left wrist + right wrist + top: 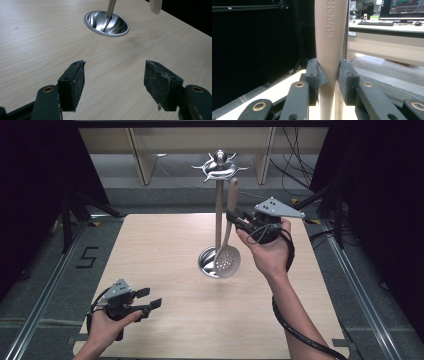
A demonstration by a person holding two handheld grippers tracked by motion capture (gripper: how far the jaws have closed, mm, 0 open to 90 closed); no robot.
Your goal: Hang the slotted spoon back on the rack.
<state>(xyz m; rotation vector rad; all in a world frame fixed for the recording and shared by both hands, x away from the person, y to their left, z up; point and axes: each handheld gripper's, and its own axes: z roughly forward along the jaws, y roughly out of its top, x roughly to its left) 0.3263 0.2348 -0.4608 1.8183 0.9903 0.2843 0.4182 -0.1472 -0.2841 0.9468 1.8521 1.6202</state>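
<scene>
The right gripper (329,80) has its fingers (312,75) clamped on the beige handle of a slotted spoon (228,255), one pad pressing each side of the narrow neck below the embossed lettering. The spoon hangs upright, its perforated bowl above the round metal base of a utensil stand (218,195) at mid-counter (165,250). The left gripper (113,80) hovers low over the counter's near left part, fingers (72,82) spread wide and empty, well apart from the stand.

Right gripper (234,218) raised and clamped; left gripper (148,300) low (jaws spread).
</scene>
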